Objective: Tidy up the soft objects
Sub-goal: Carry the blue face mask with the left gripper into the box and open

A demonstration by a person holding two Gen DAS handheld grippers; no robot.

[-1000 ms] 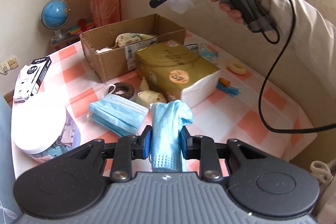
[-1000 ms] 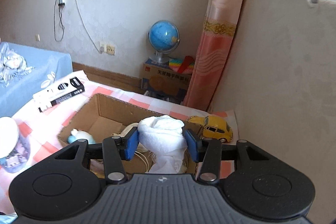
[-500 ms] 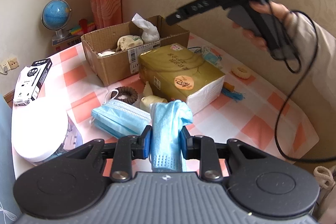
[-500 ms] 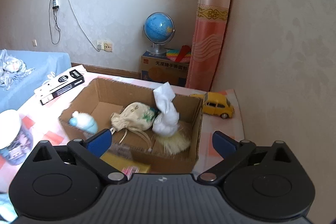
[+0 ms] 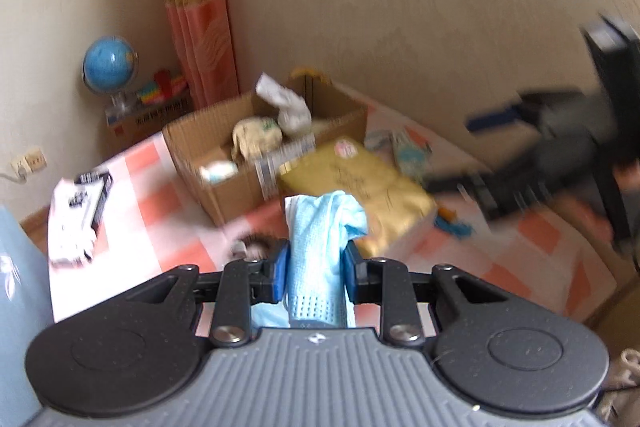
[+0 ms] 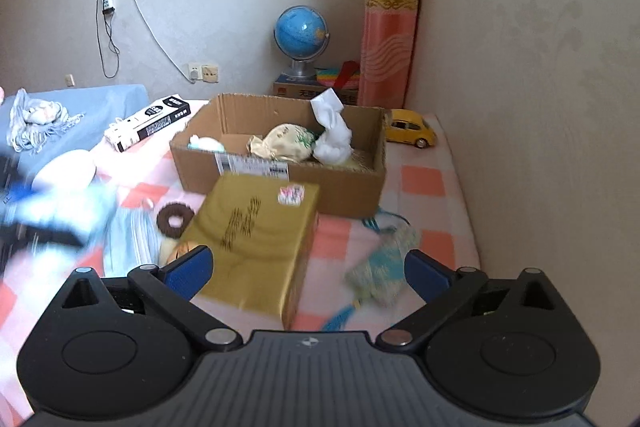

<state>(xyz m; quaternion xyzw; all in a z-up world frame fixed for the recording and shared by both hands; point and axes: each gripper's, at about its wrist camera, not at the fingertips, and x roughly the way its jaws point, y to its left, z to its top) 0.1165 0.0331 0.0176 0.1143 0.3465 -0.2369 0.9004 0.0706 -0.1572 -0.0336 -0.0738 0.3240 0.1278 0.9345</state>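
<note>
Pinching the blue cloth (image 5: pixel 320 239) above the table (image 5: pixel 532 239), short of the cardboard box (image 6: pixel 344 183), the left claw (image 5: pixel 314 263) risks snagging its dangling end on the rim; right claw (image 6: pixel 308 271) spread, empty.

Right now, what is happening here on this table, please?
A person is sorting soft things into a cardboard box with two handheld grippers. The left gripper is shut on a blue cloth and holds it above the checked table. The right gripper is open and empty, above a gold package. In the box lie a white cloth, a beige pouch and a small pale blue item.
</note>
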